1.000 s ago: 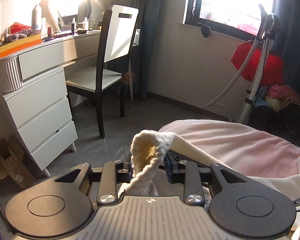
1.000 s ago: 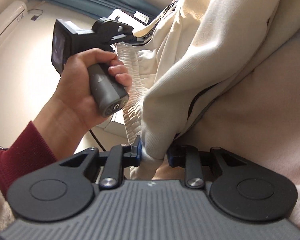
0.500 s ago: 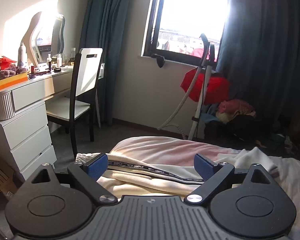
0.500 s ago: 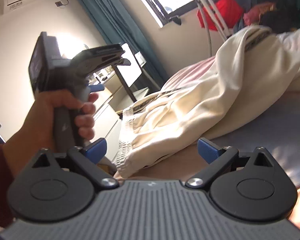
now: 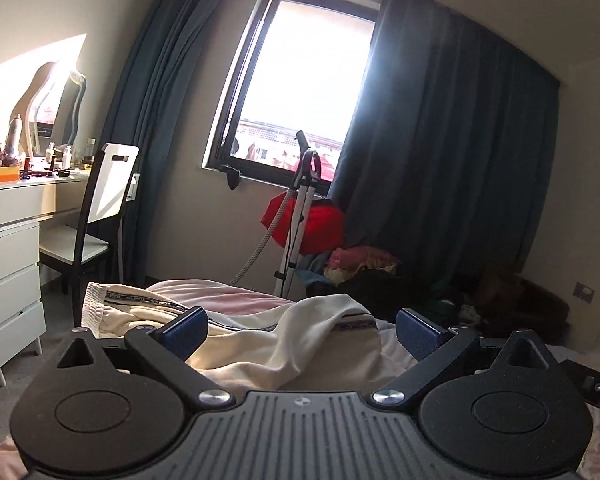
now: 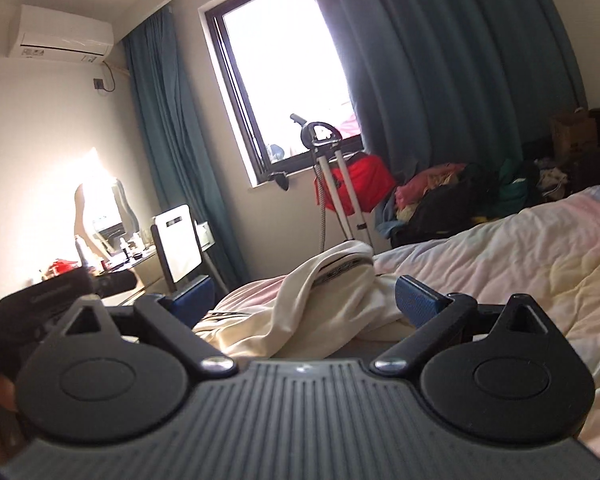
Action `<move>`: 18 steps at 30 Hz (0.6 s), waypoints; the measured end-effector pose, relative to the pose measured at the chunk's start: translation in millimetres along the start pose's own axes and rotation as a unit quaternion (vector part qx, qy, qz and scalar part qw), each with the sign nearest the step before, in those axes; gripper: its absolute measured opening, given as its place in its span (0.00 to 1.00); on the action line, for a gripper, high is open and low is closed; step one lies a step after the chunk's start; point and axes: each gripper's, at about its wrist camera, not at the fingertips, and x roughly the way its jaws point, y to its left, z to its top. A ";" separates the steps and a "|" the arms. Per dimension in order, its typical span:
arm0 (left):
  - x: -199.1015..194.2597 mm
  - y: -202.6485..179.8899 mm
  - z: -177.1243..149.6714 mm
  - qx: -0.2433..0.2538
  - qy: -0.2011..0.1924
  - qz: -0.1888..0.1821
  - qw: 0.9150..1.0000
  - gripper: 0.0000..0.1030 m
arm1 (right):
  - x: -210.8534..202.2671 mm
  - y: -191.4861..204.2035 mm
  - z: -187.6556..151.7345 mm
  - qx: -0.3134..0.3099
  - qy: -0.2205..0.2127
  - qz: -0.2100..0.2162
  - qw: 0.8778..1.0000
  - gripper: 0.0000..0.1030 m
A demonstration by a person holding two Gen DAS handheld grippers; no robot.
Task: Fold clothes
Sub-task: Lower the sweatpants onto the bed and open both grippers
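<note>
Pink bed (image 6: 540, 248); cream garment (image 5: 284, 344) beyond both level tongs, left (image 5: 300, 330) and right (image 6: 304, 300), spread, empty

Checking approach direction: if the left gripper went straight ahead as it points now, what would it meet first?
Probably the cream garment heaped on the bed, lying just ahead between the open jaws of the left gripper; depth is uncertain.

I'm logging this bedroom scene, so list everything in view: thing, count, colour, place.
garment: 1, cream with dark printed trim, heaped at bed's edge
bed: 1, pale pink cover, under garment
chair: 1, white with black frame, by dresser
dresser: 1, white, left wall
window: 1, black frame, back wall
curtains: 2, dark blue, flanking window
steamer stand: 1, silver, below window
air conditioner: 1, white, high on wall
left gripper: 1, black, jaws open
right gripper: 1, black, jaws open
</note>
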 end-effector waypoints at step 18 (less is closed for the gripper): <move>22.2 43.8 -77.2 -0.101 0.092 -0.012 0.991 1.00 | -16.1 -53.1 -15.6 0.027 -0.014 -0.109 0.994 0.96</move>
